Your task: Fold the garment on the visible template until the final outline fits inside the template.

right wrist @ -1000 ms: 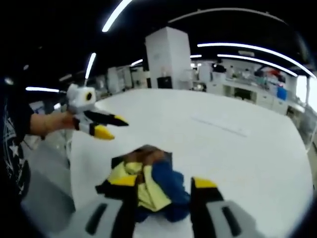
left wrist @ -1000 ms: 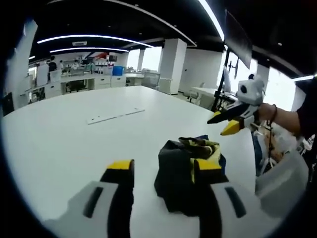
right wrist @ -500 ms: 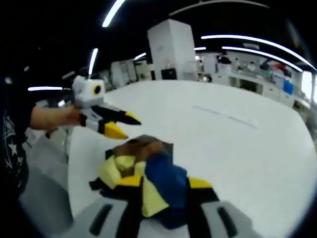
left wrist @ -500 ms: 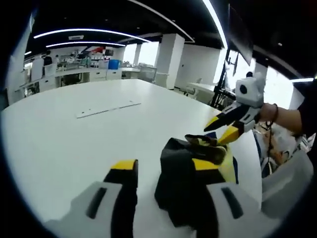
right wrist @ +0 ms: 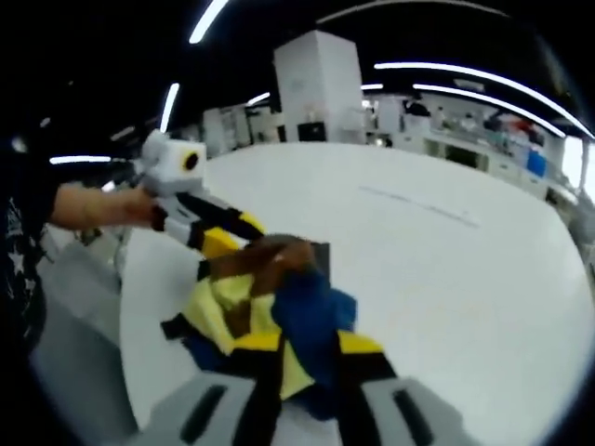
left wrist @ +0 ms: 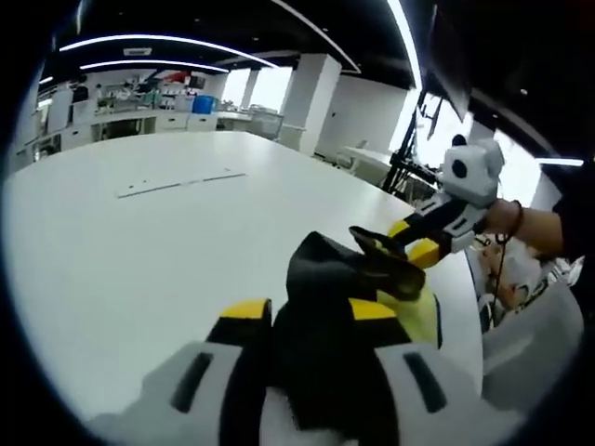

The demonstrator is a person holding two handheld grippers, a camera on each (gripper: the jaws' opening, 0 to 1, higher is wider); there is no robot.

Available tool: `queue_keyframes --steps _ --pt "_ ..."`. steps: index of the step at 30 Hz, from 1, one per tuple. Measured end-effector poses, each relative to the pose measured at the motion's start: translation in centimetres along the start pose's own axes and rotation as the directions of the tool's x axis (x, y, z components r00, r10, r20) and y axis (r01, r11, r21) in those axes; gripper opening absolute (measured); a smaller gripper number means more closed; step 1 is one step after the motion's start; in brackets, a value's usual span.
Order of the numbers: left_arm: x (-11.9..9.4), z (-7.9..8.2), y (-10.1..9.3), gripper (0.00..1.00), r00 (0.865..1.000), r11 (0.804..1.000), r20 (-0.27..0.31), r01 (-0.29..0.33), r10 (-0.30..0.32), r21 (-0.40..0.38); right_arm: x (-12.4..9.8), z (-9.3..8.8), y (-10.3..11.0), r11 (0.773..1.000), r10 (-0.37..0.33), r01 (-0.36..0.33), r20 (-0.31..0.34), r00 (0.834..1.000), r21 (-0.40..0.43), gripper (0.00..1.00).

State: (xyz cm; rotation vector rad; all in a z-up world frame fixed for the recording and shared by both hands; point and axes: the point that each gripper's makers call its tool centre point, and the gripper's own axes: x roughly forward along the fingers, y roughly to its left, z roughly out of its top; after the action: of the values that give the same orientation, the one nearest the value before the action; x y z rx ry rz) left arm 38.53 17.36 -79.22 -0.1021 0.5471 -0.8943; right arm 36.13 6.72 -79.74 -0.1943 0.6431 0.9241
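Observation:
A crumpled garment (left wrist: 325, 288) in black, yellow and blue lies bunched near the edge of a white table (left wrist: 139, 242). In the left gripper view black cloth fills the narrowed gap of my left gripper (left wrist: 310, 312), which is shut on it. My right gripper (left wrist: 416, 241) comes in from the right with its tips at the garment's far fold. In the right gripper view the garment (right wrist: 279, 297) shows yellow and blue cloth bunched between the jaws of my right gripper (right wrist: 307, 343), shut on it. The left gripper (right wrist: 228, 234) reaches in from the left, tips on the cloth's far edge.
A thin pale strip (left wrist: 181, 181) lies flat further out on the table, also seen as the strip (right wrist: 418, 206) in the right gripper view. The table edge (right wrist: 130, 307) runs close beside the garment. A person's hand (right wrist: 98, 206) holds the left gripper. Desks and a white pillar (right wrist: 316, 98) stand far behind.
Both grippers have moved in onto the garment and their jaws have narrowed around the cloth. The garment now stands more bunched and raised than a second ago.

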Motion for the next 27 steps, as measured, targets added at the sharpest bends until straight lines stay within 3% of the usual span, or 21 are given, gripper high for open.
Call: queue_keyframes --steps 8,15,24,27 --pt "0.5 -0.2 -1.2 0.25 0.998 0.998 -0.005 0.063 -0.063 -0.003 -0.4 -0.3 0.6 1.0 0.004 -0.004 0.001 1.0 -0.018 0.07" --pt "1.1 -0.9 -1.4 0.3 0.997 0.998 -0.044 0.06 -0.059 0.003 -0.6 -0.6 1.0 1.0 0.012 -0.012 -0.004 1.0 -0.013 0.05" --pt "0.8 -2.1 -0.8 0.27 0.994 0.988 -0.079 0.062 -0.074 -0.144 -0.7 -0.5 1.0 1.0 -0.001 0.001 0.006 1.0 -0.015 0.04" --pt "0.7 -2.2 -0.9 0.24 0.994 0.985 -0.077 0.068 -0.081 -0.161 -0.9 -0.4 1.1 1.0 -0.012 0.012 0.014 1.0 -0.017 0.02"
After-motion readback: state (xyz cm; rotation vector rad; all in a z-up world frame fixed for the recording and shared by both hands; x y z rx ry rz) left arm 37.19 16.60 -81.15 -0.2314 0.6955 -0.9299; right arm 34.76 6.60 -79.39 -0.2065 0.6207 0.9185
